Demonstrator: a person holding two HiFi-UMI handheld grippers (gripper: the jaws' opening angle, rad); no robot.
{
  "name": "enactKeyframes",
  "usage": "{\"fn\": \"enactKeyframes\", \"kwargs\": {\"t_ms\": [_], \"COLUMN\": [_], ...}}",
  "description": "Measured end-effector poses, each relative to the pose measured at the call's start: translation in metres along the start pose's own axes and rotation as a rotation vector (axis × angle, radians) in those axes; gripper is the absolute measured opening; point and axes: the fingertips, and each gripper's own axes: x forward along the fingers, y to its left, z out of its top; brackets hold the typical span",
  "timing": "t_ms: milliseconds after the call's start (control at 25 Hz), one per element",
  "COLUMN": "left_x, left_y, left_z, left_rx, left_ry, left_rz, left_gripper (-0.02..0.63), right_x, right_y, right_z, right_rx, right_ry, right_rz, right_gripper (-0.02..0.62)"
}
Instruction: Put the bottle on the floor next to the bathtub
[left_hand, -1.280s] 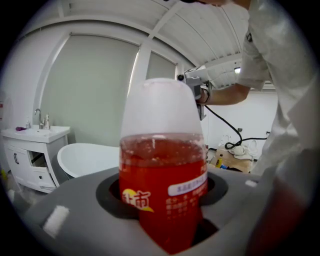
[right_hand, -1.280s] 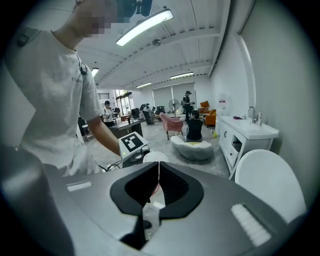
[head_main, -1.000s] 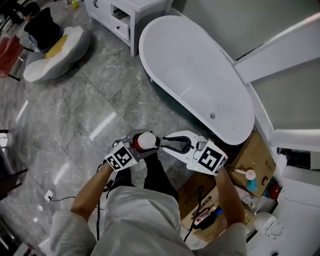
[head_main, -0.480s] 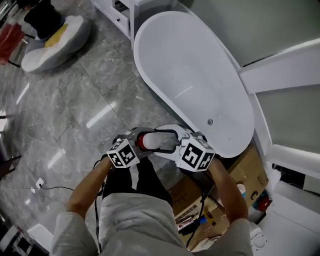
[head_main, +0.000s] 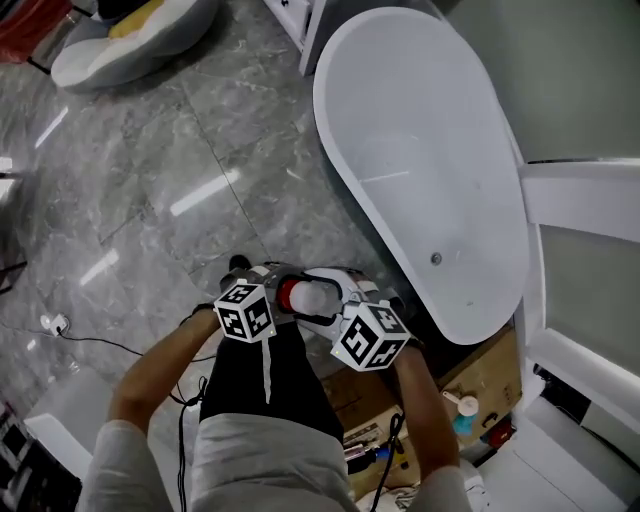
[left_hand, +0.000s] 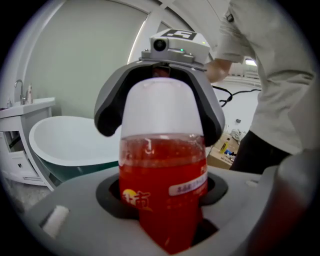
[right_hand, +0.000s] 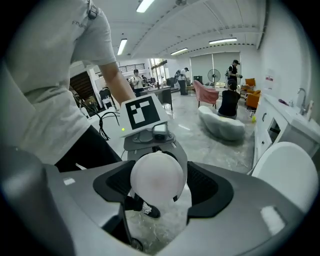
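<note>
Grey marble floor (head_main: 150, 200): glossy, largest item. Bathtub (head_main: 420, 120): white, oval, with bare floor along its near side. Left gripper (left_hand: 162, 197): off the bathtub's near end and above the floor, jaws closed on the red body of the bottle (left_hand: 162, 170), pads pressing both sides. Right gripper (right_hand: 160, 187): facing the left one, on the bathtub side of it, jaws just opened to full spread. The cap (right_hand: 157, 177) stands between them, untouched so far as can be seen. Bottle: red-filled, labelled, lying lengthways between the two grippers, not yet on the floor beside the bathtub. Handling, judged: moderate weight from the liquid, and a smooth wall that is likely slippery and slightly yielding. It is best taken round the straight labelled body. Cap: white, domed, smooth, a poor purchase.
</note>
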Motion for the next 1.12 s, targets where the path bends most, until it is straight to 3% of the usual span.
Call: {"fn": "enactKeyframes", "kwargs": {"t_ms": [360, 600, 840, 1120], "left_x": [0.032, 0.051, 0.068, 0.08], "left_y": [0.01, 0.011, 0.016, 0.029], "left_z": [-0.08, -0.117, -0.134, -0.137], "left_rx": [0.039, 0.044, 0.056, 0.088], "left_ry": [0.045, 0.058, 0.054, 0.046], "left_rz": [-0.039, -0.061, -0.112, -0.109], "left_gripper": [0.327, 0.328, 0.327, 0.328], "right_x": [0.091, 0.121, 0.134, 0.135], "right_y": [-0.007, -0.01, -0.015, -0.028], "right_z": [-0.057, -0.084, -0.11, -0.121], "right_rx": [0.028, 0.062, -0.078, -0.098], "right_ry": [0.069, 0.056, 0.147, 0.172], "right_rz": [0.021, 0.008, 0.018, 0.0], "right_gripper": [0.291, 0.291, 0.292, 0.29]}}
